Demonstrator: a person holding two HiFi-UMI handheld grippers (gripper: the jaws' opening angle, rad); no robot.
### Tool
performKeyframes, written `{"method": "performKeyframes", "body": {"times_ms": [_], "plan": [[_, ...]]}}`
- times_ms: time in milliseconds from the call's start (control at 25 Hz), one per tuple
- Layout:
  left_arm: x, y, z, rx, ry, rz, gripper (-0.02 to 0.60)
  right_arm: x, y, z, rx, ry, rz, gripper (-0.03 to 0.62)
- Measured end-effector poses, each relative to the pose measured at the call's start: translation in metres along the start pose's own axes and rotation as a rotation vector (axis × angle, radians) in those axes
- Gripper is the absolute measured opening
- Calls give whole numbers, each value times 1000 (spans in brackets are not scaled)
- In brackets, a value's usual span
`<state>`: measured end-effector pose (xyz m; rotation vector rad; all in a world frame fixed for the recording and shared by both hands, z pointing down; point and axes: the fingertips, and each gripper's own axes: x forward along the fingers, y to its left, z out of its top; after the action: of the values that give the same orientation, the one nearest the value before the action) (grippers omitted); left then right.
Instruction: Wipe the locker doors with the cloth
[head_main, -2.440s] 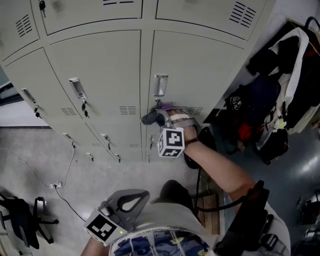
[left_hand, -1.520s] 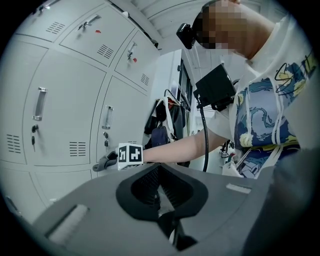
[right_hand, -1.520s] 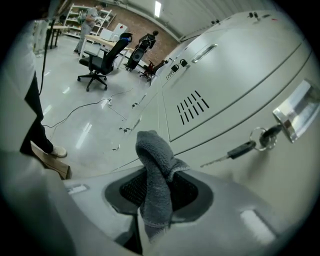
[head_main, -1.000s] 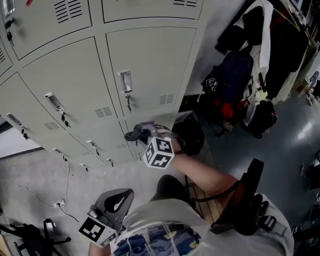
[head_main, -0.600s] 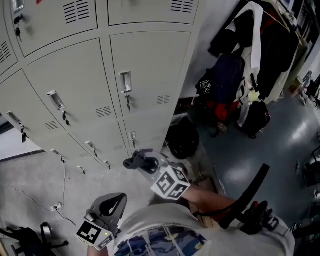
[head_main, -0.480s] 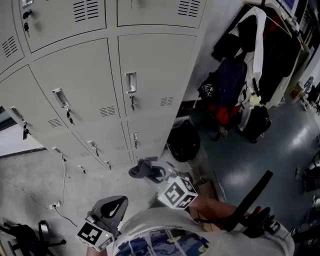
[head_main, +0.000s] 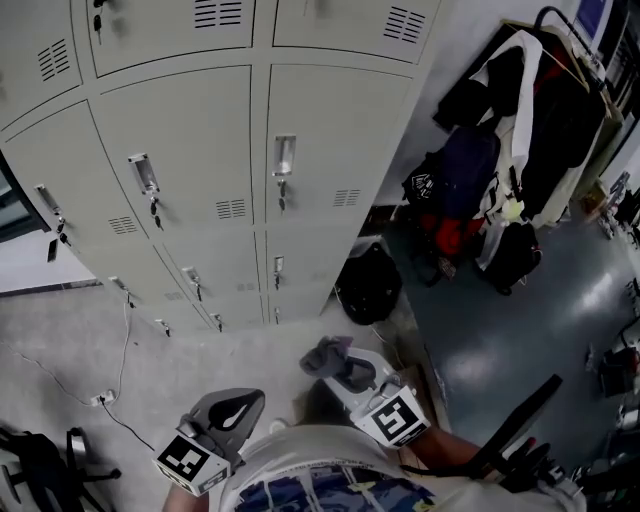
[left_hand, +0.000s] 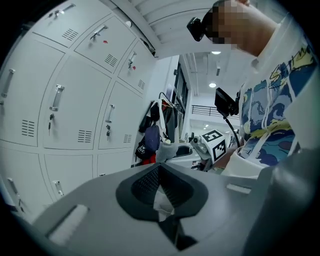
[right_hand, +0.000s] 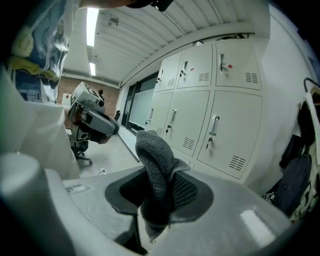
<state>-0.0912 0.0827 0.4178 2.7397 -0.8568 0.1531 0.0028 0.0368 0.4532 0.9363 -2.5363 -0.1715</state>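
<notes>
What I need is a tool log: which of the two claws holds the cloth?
The right claw, shut on the grey cloth; the left claw is shut with no cloth in it.

We see only the top fold of the cloth, its lower end buried between the jaws of the right gripper, and beyond that tool the upper locker doors are cut off by the head view's top edge.
</notes>
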Motion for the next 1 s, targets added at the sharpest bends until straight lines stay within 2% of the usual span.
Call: {"method": "performKeyframes", "body": {"times_ms": [160, 320, 520, 680, 1000], "plan": [[-3, -8, -3, 4, 10, -30, 2, -10, 11, 3, 14, -22, -24, 114], [-10, -12, -8, 6, 30, -39, 2, -13, 24, 4, 9, 12, -11, 114], [-25, -7, -12, -5, 30, -1, 2, -4, 40, 9, 29, -3, 20, 112], [-35, -9, -16, -15, 25, 20, 2, 5, 54, 5, 2, -35, 62, 112], [-49, -6, -22, -15, 23, 59, 2, 12, 72, 10, -44, -17, 104, 112]]}}
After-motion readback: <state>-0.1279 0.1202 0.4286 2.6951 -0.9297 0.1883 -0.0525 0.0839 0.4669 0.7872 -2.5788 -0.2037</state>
